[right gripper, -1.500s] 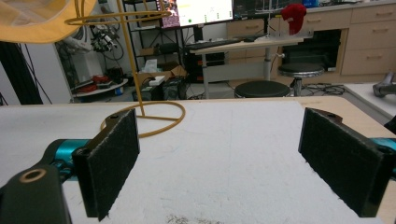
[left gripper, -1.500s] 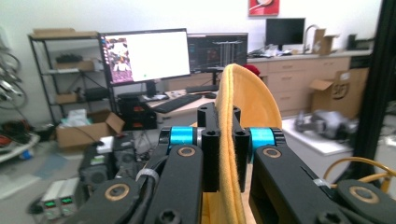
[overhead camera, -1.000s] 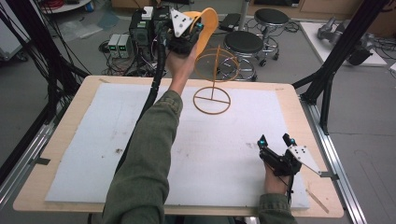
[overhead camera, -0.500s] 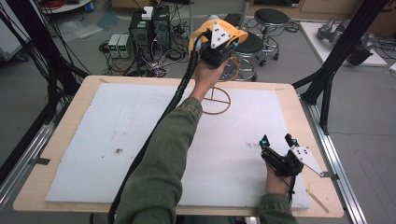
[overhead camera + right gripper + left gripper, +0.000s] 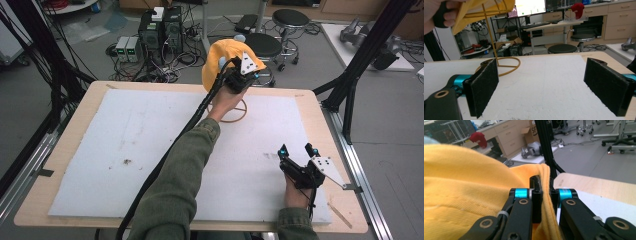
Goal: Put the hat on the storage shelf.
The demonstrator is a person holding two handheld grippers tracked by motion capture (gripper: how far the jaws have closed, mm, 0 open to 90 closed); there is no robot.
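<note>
yellow cap pinched over the wire stand

yellow cap (image 5: 220, 62) sits high at the far edge of the table (image 5: 65, 145), over the ring base of a yellow wire stand (image 5: 234, 113). my left gripper (image 5: 239, 76) is clamped on the cap's edge; in the left gripper view the fabric (image 5: 474, 195) is squeezed between my jaws. my right gripper (image 5: 299, 161) rests low near the table's right front, jaws spread wide with nothing between them, above the white foam mat (image 5: 554, 85). the stand's thin upright (image 5: 489, 32) rises into the cap.
</note>
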